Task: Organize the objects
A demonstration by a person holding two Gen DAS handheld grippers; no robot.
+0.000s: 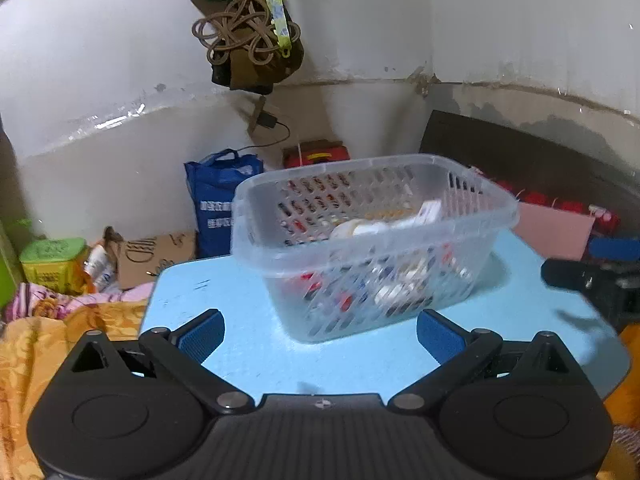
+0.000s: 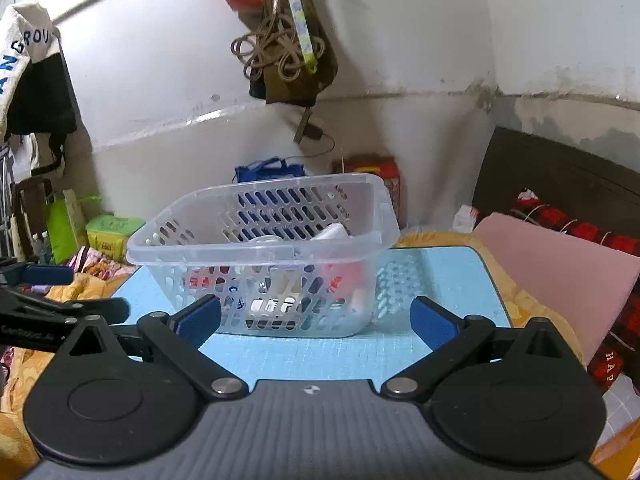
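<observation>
In the left wrist view, the left gripper (image 1: 320, 334) has its jaws spread wide with nothing between them, and the clear perforated plastic basket (image 1: 372, 248) stands just ahead of and slightly right of its 2 blue pads on the light blue table (image 1: 248, 344), its long axis slanting from near-left to far-right, with small white and red items blurred inside. In the right wrist view, the right gripper (image 2: 316, 320) is likewise wide open and empty, the basket (image 2: 260, 256) upright just ahead between and beyond its fingertips, long axis running across the view, rim up; the left gripper (image 2: 60, 300) shows at the left edge.
</observation>
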